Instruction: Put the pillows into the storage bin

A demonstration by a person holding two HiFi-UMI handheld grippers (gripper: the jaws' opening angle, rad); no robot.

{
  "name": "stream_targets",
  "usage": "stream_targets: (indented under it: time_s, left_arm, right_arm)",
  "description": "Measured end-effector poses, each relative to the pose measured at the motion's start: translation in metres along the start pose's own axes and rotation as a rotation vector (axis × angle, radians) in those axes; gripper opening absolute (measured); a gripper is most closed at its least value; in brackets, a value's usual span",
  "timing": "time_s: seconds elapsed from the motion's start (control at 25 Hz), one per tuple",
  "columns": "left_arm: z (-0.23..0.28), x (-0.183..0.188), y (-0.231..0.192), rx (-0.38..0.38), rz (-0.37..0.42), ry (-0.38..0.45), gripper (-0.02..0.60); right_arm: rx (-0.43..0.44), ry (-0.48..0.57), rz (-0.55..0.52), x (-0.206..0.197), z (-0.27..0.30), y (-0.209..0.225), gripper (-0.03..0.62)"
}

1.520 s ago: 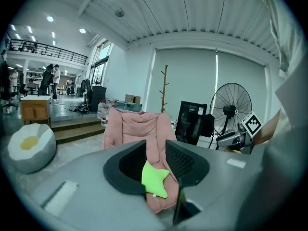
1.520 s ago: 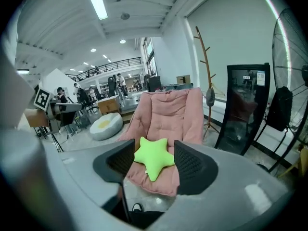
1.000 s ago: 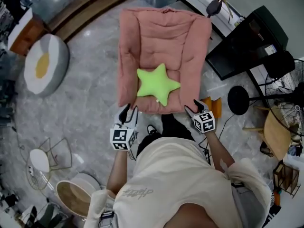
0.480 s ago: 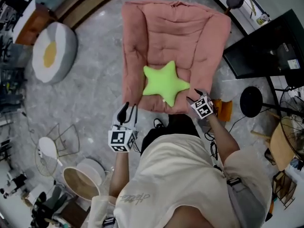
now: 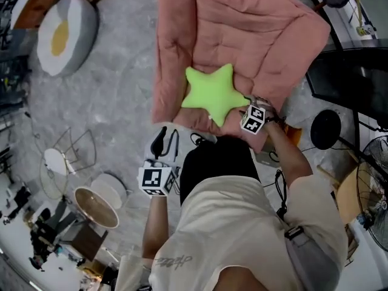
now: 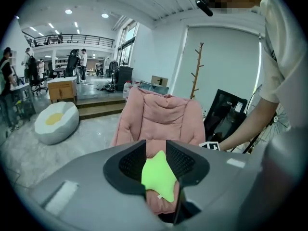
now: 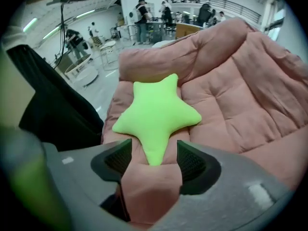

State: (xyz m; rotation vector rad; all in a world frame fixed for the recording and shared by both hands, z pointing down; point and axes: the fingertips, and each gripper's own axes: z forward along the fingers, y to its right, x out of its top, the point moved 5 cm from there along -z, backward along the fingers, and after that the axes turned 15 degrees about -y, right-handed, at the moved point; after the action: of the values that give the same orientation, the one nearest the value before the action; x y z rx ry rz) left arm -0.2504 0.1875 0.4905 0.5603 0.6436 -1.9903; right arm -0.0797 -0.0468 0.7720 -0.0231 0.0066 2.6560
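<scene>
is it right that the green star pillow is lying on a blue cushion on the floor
No: the cushion is pink, not blue, as the head view shows. The green star pillow does lie on it, on the floor.

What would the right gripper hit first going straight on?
The right gripper, jaws just opened wider, would likely meet the pink cushion's front rim between them first; the green star pillow lies just beyond.

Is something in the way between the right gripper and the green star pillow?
Nearly nothing. The right gripper has just been opening its jaws; the star pokes one tip between them, and only the pink cushion bulges up there under it.
</scene>
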Motion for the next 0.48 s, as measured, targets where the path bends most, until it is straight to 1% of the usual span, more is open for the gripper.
stream_targets:
  time_s: [0.04, 0.12, 0.24, 0.36, 0.4, 0.48]
  left_arm:
    - [0.003, 0.0, 0.001, -0.001, -0.015, -0.002, 0.146]
    - [0.01, -0.003, 0.002, 0.004, -0.04, -0.01, 0.146]
    - [0.016, -0.011, -0.002, 0.025, -0.07, -0.03, 0.147]
    - [0.02, -0.019, -0.006, 0.045, -0.111, -0.056, 0.147]
    - [0.021, -0.022, -0.006, 0.049, -0.126, -0.069, 0.147]
    - [0.022, -0.028, -0.008, 0.059, -0.141, -0.085, 0.148]
  right_arm:
    - [0.005, -0.021, -0.037, 0.001, 0.01, 0.001, 0.296]
    - [0.011, -0.048, -0.074, 0.005, 0.025, 0.006, 0.302]
    - [0.005, -0.08, -0.14, 0.01, 0.044, 0.008, 0.332]
    - [0.016, -0.176, -0.238, 0.006, 0.074, 0.006, 0.407]
    - [0.023, -0.204, -0.254, 0.004, 0.083, 0.005, 0.42]
    - [0.037, -0.228, -0.256, 0.003, 0.098, 0.003, 0.421]
